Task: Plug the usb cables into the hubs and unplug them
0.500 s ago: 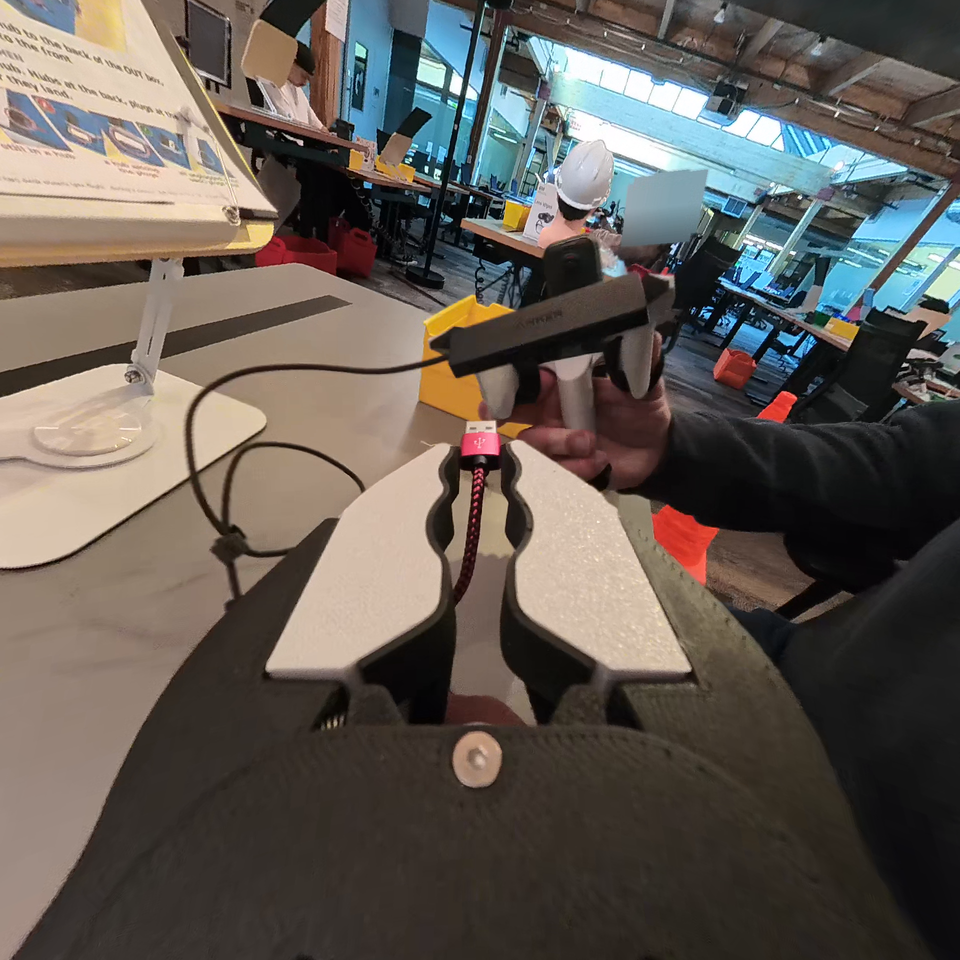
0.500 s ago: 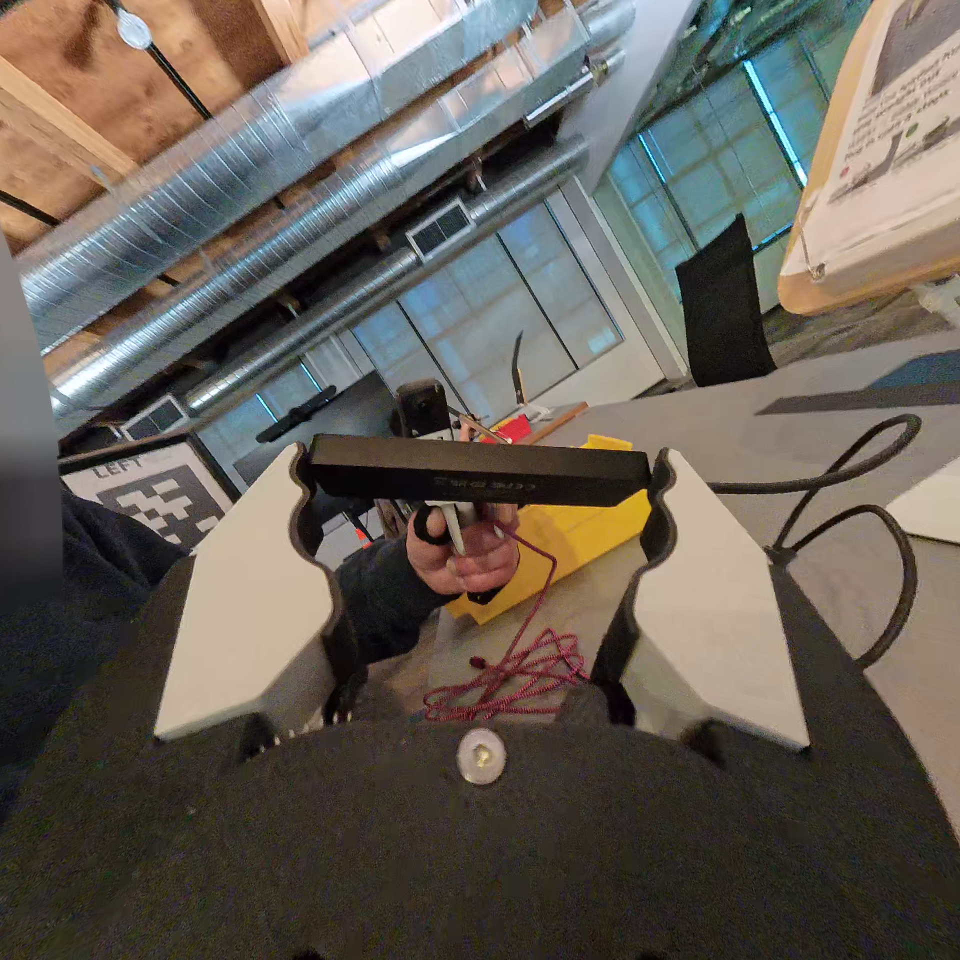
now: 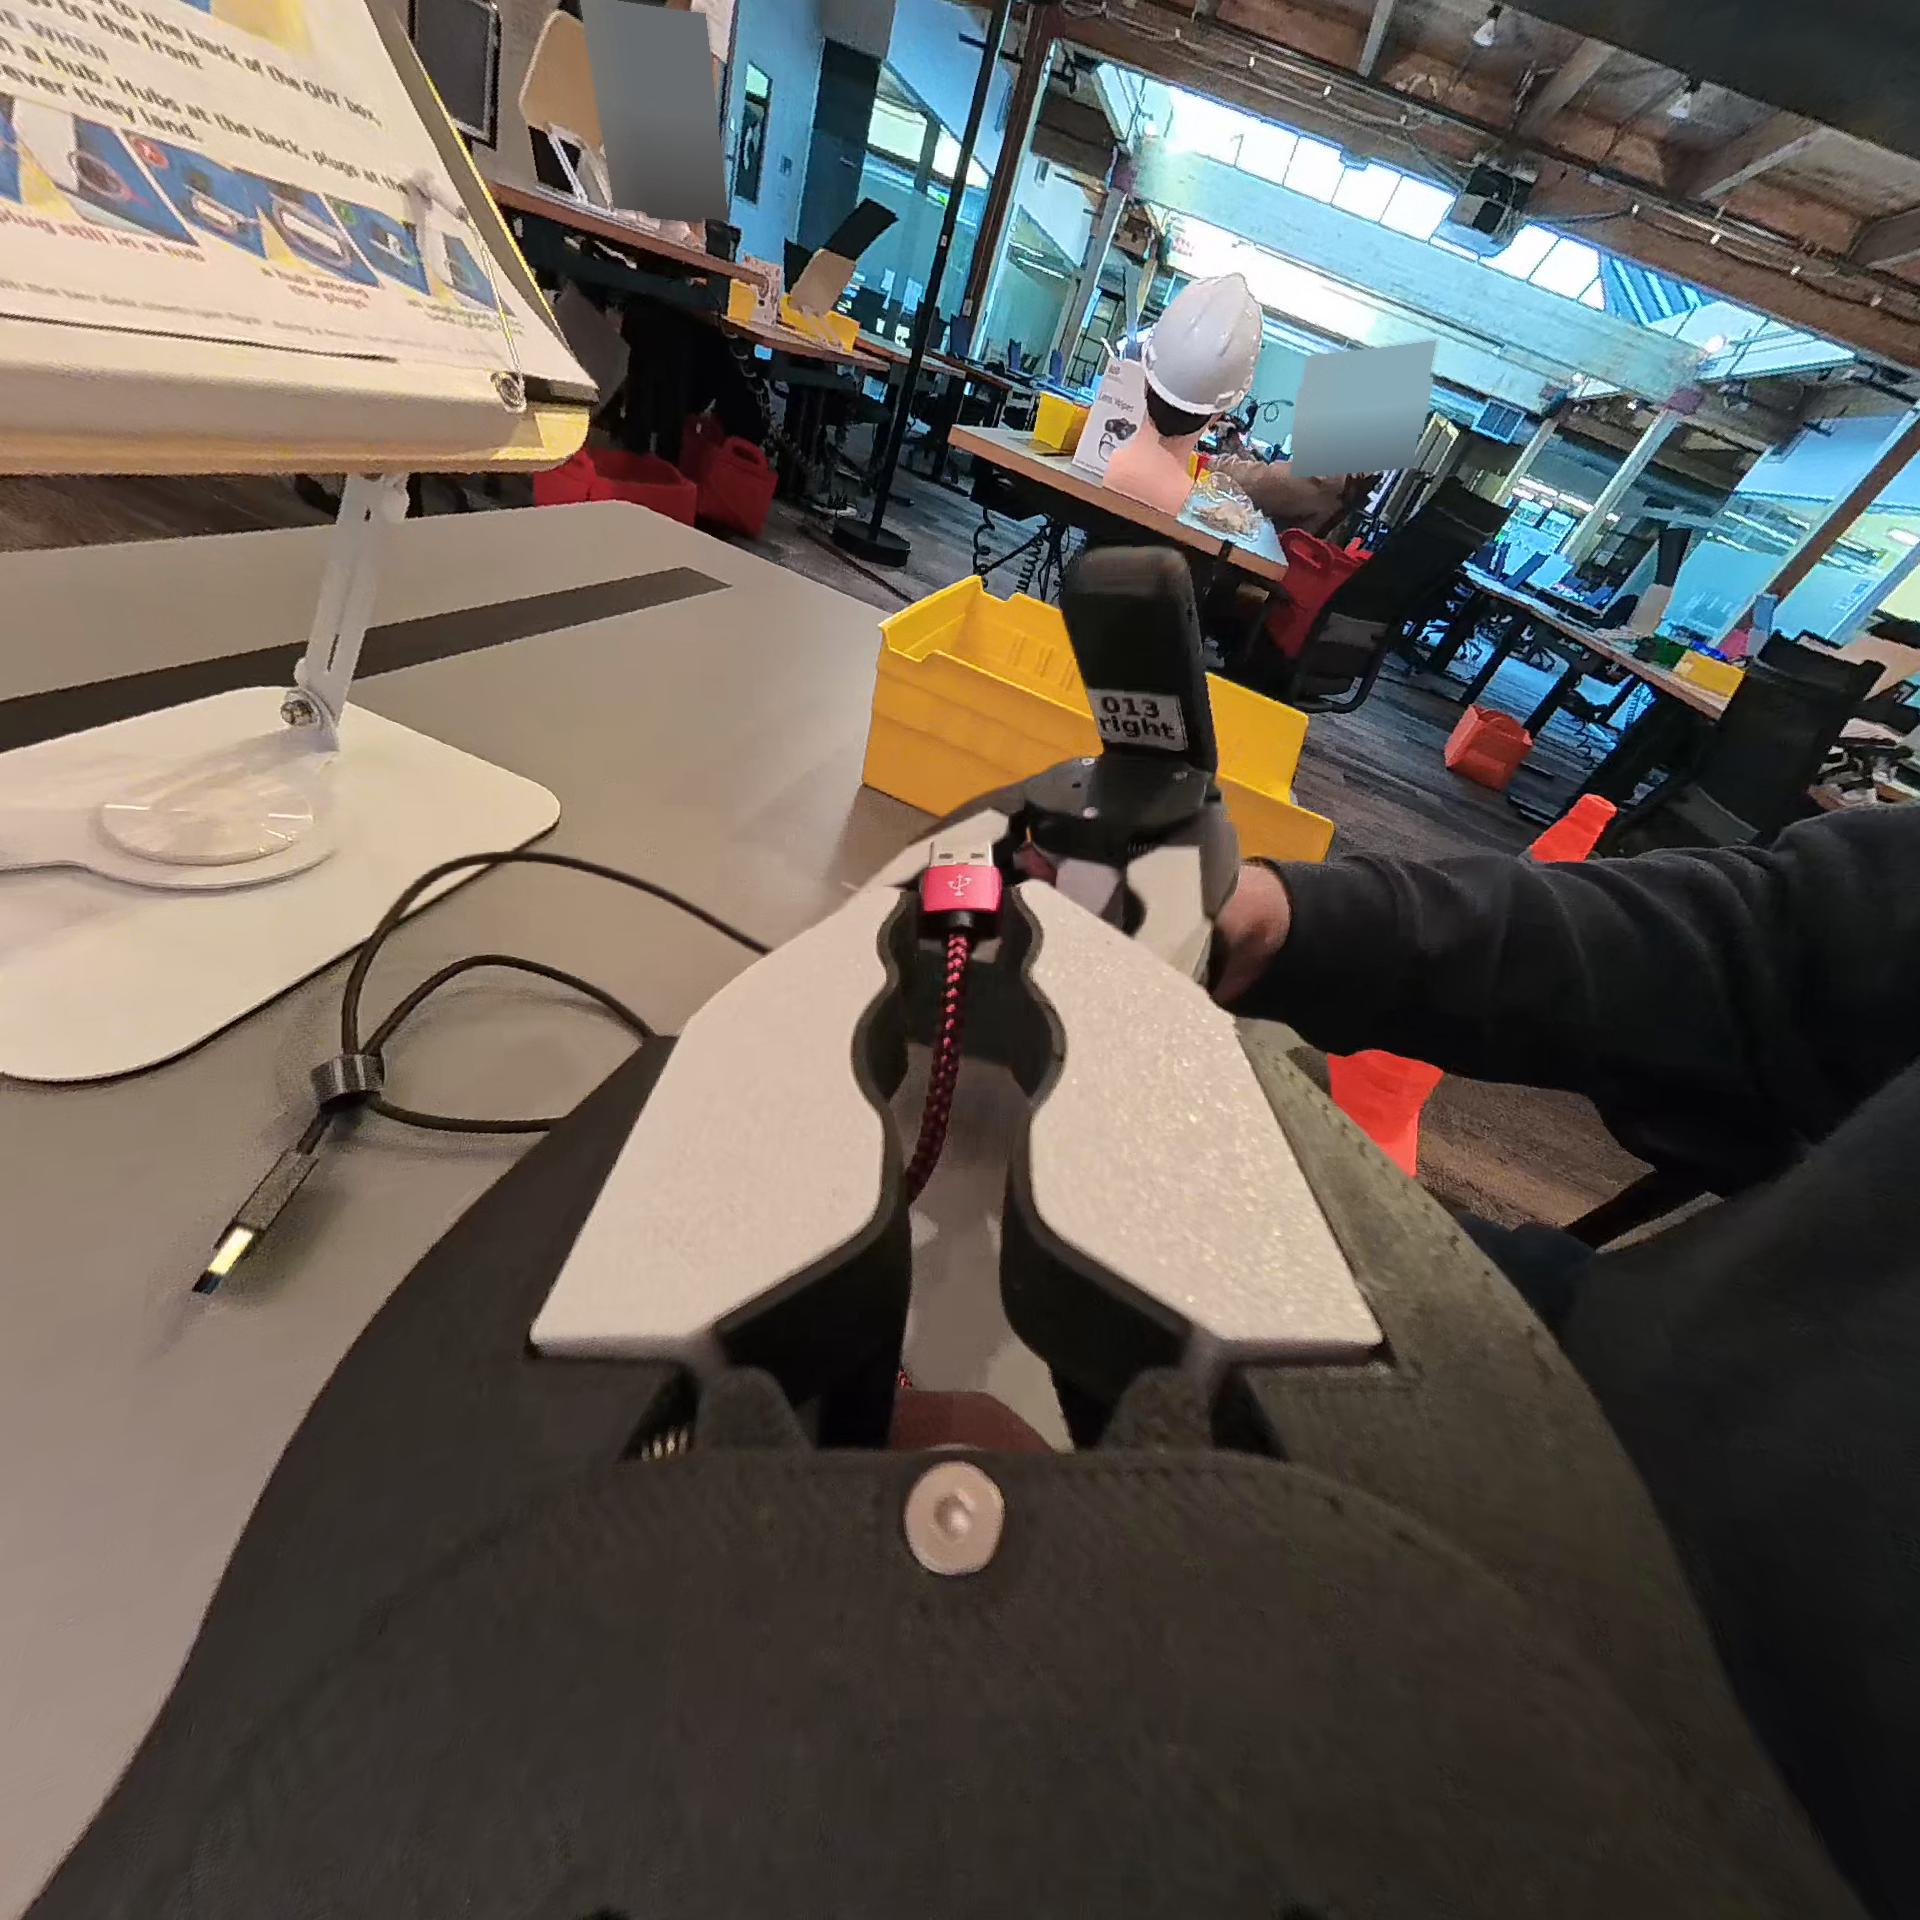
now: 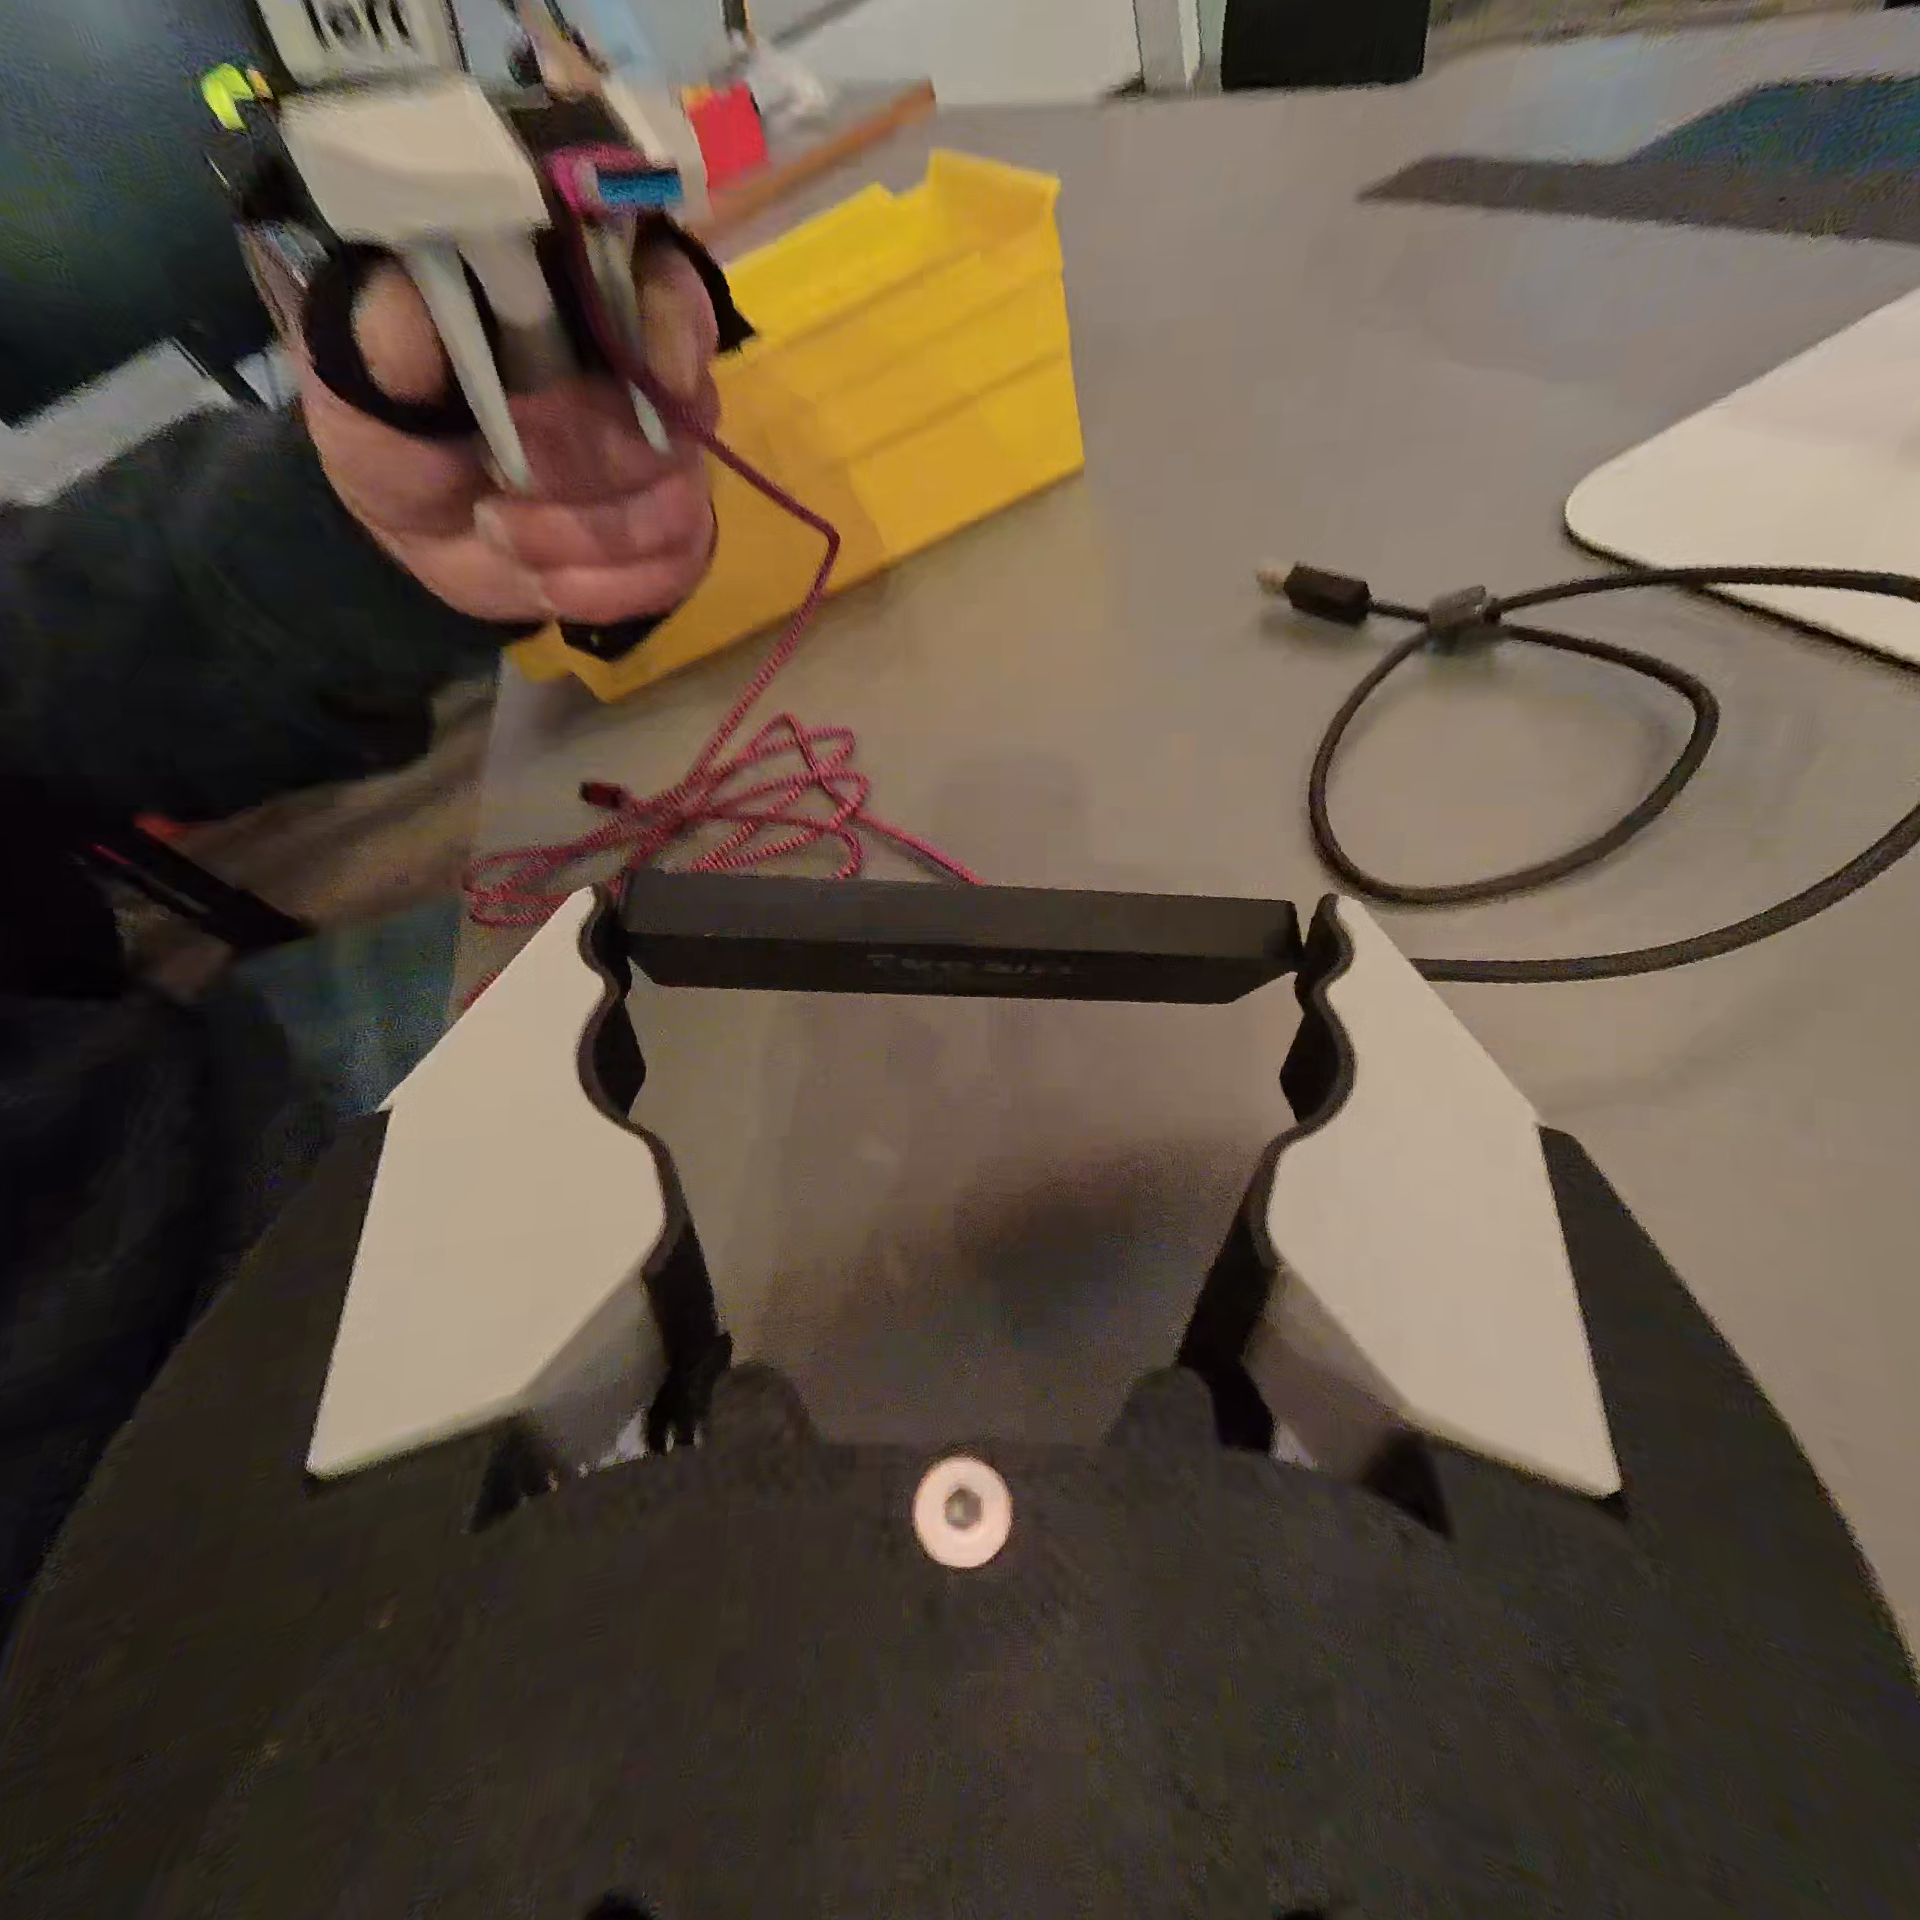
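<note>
Pink-shelled USB plug (image 3: 961, 883) sits pinched at the tips of the left gripper (image 3: 961, 914), metal end pointing forward, its braided pink cable (image 4: 727, 790) trailing to a loose heap on the grey table (image 4: 1351, 343). The right gripper (image 4: 956, 940) clamps the black USB hub (image 4: 956, 940) by its two ends, long axis crosswise, low over the table. Plug and hub are well apart, the plug up to the hub's left. The yellow bin (image 4: 935, 353) shows nothing inside. The hub's own black cable (image 4: 1507, 748) lies looped to the right.
</note>
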Demonstrator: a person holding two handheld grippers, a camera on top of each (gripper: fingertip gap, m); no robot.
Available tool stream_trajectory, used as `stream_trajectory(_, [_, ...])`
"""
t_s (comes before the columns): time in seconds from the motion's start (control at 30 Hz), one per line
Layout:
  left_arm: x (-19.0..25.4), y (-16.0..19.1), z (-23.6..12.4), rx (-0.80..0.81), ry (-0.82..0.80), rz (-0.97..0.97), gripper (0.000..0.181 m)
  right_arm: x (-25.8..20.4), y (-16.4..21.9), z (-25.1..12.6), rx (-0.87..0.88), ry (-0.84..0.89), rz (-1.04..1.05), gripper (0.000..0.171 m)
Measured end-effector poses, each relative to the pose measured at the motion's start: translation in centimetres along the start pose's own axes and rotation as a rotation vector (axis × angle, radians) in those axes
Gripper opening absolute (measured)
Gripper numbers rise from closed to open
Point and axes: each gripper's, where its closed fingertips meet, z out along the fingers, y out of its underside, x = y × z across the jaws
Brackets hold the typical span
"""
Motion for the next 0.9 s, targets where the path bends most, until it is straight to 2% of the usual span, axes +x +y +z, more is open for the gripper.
stream_trajectory(0.2, [-0.1,0.3,0.1,-0.015,-0.008,0.01,0.015,1.6,4.4,0.8,-0.267,0.098,-0.095,0.126])
stream_trajectory(0.9, [0.0,0.4,0.0,-0.027,-0.014,0.028,0.015,2.7,8.2,-3.6,-0.579,0.312,-0.362,0.127])
